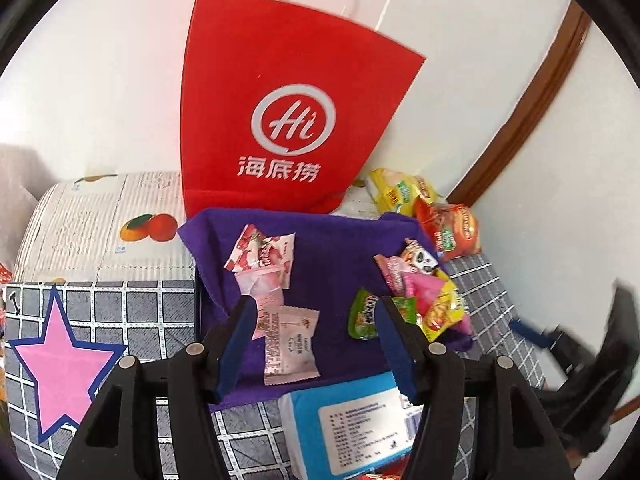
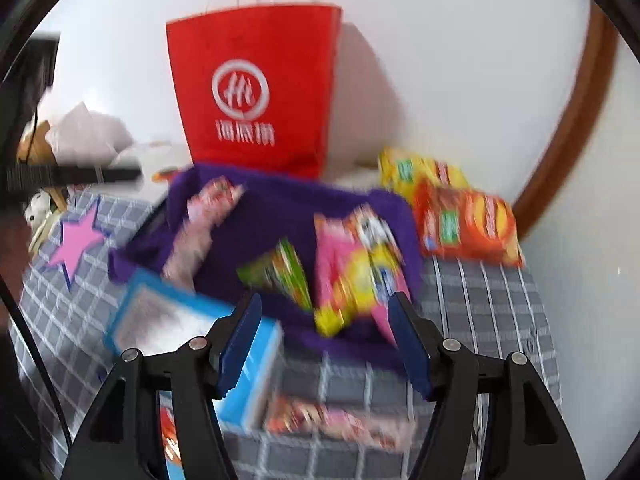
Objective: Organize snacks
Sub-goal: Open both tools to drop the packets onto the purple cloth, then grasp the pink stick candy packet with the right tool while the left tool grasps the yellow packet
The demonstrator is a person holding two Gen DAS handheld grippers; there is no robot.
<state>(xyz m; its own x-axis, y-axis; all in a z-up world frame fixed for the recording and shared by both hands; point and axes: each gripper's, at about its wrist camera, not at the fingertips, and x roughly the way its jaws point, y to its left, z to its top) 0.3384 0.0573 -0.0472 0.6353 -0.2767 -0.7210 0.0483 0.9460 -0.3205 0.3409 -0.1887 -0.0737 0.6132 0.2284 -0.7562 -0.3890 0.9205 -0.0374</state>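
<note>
- Grey checked cloth (image 1: 120,312) covers the surface; a red paper bag (image 1: 288,112) stands against the white wall.
- Blue tissue pack (image 1: 352,424) lies just below the purple cloth (image 1: 320,248).
- Pink snack packets (image 1: 276,280) and colourful ones (image 1: 424,292) rest on the purple cloth.
- Left gripper (image 1: 316,340) and right gripper (image 2: 326,340) are both spread apart, holding nothing.

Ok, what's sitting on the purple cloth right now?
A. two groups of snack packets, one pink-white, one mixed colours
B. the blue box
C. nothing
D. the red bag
A: pink-white packets lie on the left of the purple cloth and mixed-colour packets on the right; the red bag stands behind it.
</note>
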